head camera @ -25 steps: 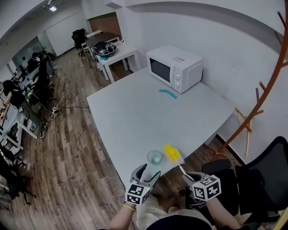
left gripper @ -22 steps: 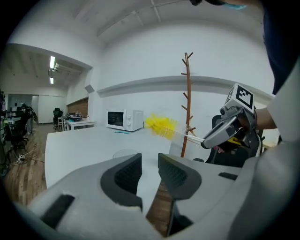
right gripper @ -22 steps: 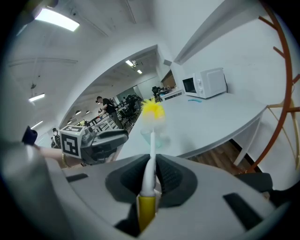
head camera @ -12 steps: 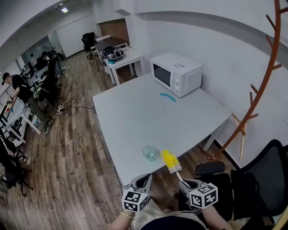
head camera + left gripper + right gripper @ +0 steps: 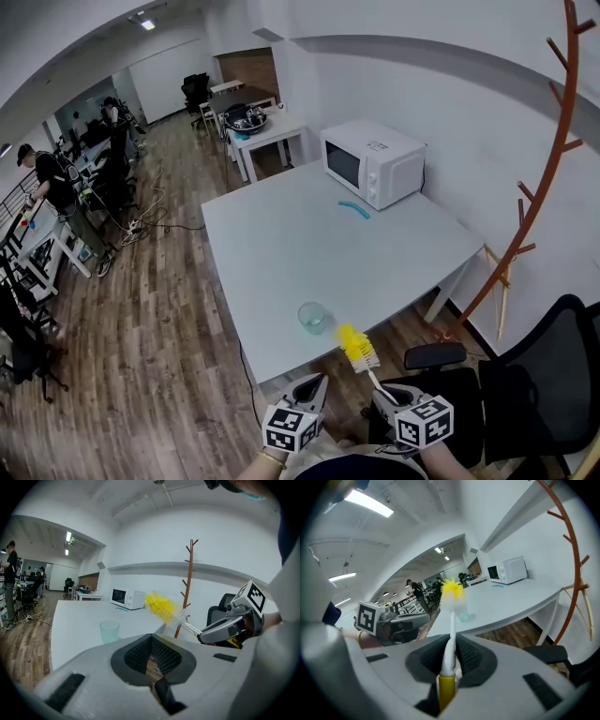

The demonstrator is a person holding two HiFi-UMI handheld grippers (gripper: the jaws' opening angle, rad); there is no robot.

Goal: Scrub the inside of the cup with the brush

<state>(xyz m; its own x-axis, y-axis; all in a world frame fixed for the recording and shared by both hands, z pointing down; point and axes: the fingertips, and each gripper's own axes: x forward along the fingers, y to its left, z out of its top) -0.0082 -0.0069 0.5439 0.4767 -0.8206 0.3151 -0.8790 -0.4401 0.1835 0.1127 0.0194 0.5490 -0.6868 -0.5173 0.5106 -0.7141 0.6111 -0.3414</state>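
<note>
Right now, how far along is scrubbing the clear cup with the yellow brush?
Done: the yellow-bristled, white-handled brush is clamped in the right gripper. In hand: nothing at the clear bluish cup, which stands upright, unheld, near the edge of the white table; the brush is outside it, the left gripper shut and empty. Left: whether it was scrubbed does not show; if not, steady it and scrub inside.

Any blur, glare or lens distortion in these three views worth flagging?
Head view: sharp, but strong fisheye bows the table edges and bends the coat rack. Left gripper view: dark round vignette at the corners; the brush bristles are smeared, the cup soft. Right gripper view: same vignette, a ceiling light blows out at upper left, and the bristles blur over the cup.
</note>
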